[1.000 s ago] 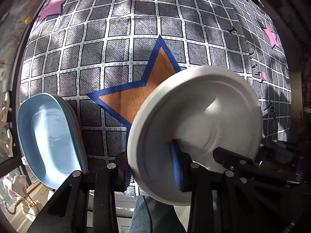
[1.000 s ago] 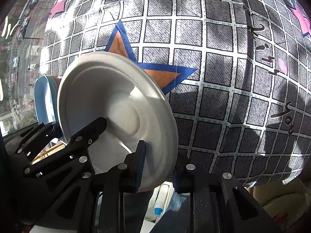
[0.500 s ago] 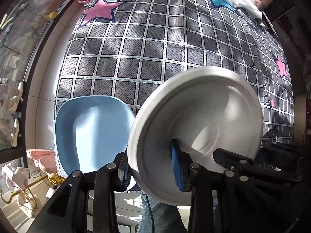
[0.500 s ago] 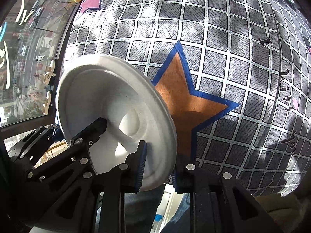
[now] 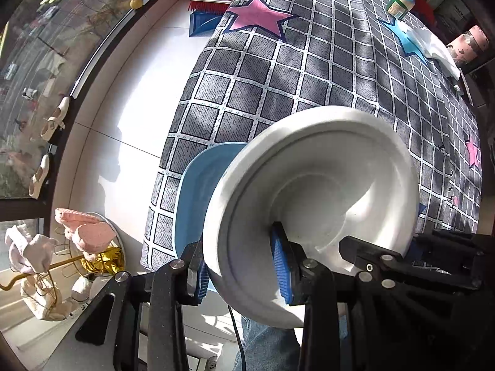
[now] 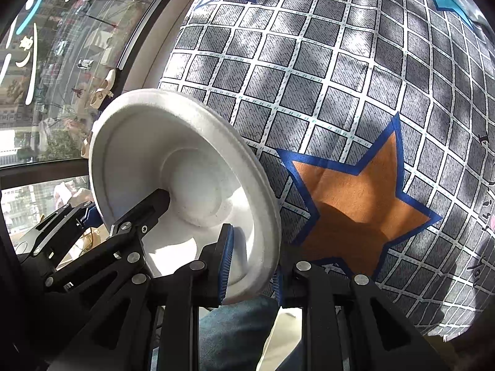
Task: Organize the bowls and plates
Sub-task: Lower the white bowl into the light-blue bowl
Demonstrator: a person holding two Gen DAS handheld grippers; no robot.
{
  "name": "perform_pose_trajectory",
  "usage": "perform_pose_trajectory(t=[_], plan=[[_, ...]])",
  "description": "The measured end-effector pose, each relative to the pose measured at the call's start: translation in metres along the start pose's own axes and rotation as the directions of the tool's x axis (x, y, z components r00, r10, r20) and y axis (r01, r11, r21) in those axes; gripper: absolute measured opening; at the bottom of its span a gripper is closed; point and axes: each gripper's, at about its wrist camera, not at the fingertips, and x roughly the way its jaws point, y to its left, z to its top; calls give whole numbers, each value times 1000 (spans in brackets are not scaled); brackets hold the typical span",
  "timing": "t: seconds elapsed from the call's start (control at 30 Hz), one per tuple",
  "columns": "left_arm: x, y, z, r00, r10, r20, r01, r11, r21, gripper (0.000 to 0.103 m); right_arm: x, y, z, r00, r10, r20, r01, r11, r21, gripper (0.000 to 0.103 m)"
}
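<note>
While both grippers clamp its rim, the white plate [image 5: 312,204] hangs tilted above the blue dish [image 5: 198,191].
Left gripper [image 5: 241,275] and right gripper [image 6: 250,266] are each closed on the plate; next, probably level it and lower it onto the dish at the tablecloth [image 5: 309,77] edge.

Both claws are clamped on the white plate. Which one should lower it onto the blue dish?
Left, probably. The left claw grips the white plate on the rim nearest the blue dish, which its camera shows. The right claw sees only tablecloth.
</note>
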Motion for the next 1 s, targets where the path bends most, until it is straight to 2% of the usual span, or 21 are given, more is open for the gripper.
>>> perform_pose_trajectory(t=[0.3, 0.47, 0.5, 0.6, 0.7, 0.77, 0.8, 0.87, 0.9, 1.0], plan=[[18, 29, -6, 999, 13, -40, -16, 997, -72, 38, 39, 40, 8, 999, 8, -45, -10, 998, -56, 25], [34, 36, -7, 998, -9, -68, 3, 996, -93, 39, 62, 53, 17, 998, -24, -60, 19, 997, -76, 25], [36, 36, -7, 998, 4, -67, -10, 996, -86, 39, 60, 51, 14, 998, -33, -58, 29, 997, -73, 25], [38, 33, -8, 996, 58, -62, -61, 997, -47, 47, 62, 56, 18, 997, -55, -48, 51, 995, -82, 26], [32, 36, -8, 996, 90, -27, -91, 995, -45, 64, 54, 58, 18, 997, -72, -23, 69, 992, -110, 27], [27, 41, -9, 994, 110, -8, -110, 992, -56, 75, 51, 60, 21, 998, -64, -4, 63, 992, -111, 35], [25, 44, -9, 993, 118, -6, -119, 991, -64, 76, 44, 58, 19, 998, -58, 8, 58, 992, -109, 39], [24, 53, -10, 994, 104, -18, -105, 991, -80, 81, 35, 56, 17, 993, -107, 48, 112, 988, -102, 76], [24, 56, -10, 996, 86, -23, -88, 993, -83, 82, 31, 55, 17, 989, -123, 76, 131, 986, -104, 83], [19, 54, -14, 995, 97, -7, -98, 994, -57, 92, 21, 56, 13, 991, -105, 88, 115, 987, -115, 84]])
